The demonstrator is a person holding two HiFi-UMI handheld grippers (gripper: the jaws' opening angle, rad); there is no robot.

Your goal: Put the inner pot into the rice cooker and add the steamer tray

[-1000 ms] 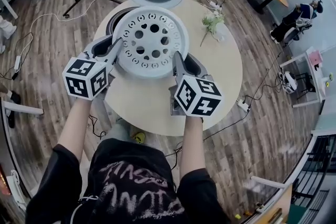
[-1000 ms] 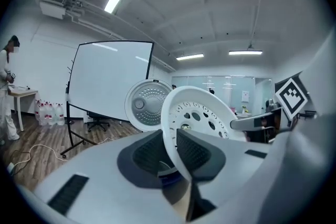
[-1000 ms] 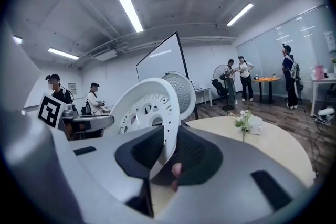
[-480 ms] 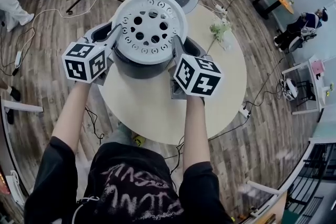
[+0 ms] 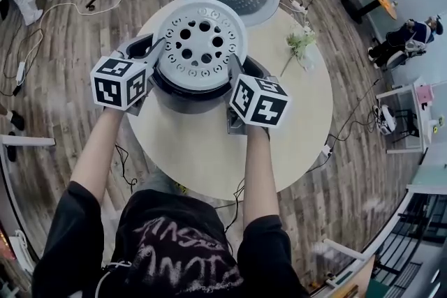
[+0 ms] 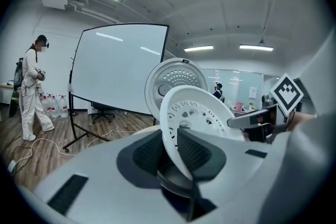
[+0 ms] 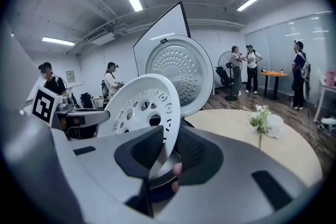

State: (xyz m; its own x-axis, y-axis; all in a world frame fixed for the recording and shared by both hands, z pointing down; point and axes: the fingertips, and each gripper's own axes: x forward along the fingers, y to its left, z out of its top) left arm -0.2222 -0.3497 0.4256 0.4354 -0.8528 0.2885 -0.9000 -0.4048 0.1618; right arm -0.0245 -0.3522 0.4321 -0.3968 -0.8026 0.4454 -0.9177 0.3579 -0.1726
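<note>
My left gripper (image 5: 156,49) and right gripper (image 5: 233,69) pinch opposite rims of the steamer tray (image 5: 201,45); I should lower it level, centred on the rice cooker (image 5: 190,100).

Grey claws (image 5: 159,51), black printed T-shirt (image 5: 174,248)

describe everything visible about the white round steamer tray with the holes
The white round plastic-looking steamer tray has a raised rim, large round holes near its centre and smaller slots ringed around them. It lies roughly level over the open mouth of the dark rice cooker. The left gripper and right gripper pinch opposite rim edges. Whether it rests on the cooker is unclear.
</note>
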